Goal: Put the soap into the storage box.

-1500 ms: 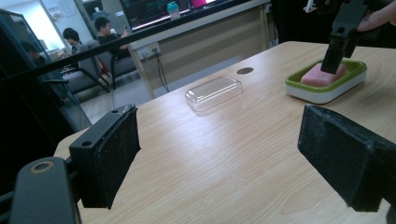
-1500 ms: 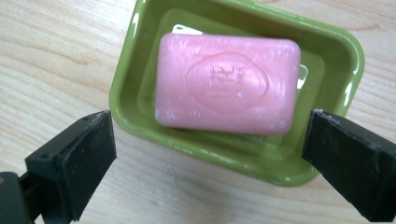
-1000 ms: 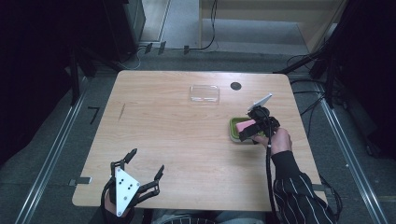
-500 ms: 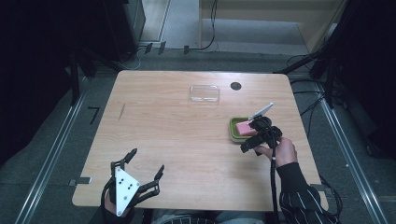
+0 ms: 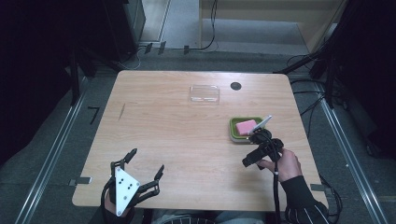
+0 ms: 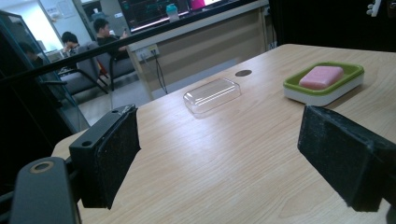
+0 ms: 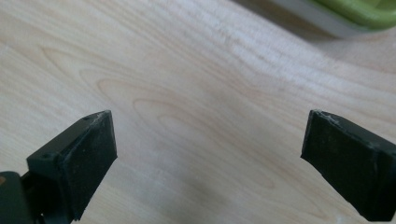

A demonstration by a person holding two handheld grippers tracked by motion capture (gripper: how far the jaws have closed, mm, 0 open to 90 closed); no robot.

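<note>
A pink soap bar lies in a green soap dish on the right side of the wooden table. The dish's clear lid rests apart, toward the far edge. My right gripper hovers just in front of the dish, tilted down at bare wood, open and holding nothing. In the right gripper view its jaws stand wide apart, with the dish rim at the top right. My left gripper stays open near the front left edge. It faces the lid and the soap.
A round black hole sits in the tabletop just right of the lid. Cables and metal floor rails run around the table. People sit at desks far behind in the left gripper view.
My right gripper has drawn back from over the soap dish toward the table's front edge and tilted down at the wood. The left gripper has not moved.
</note>
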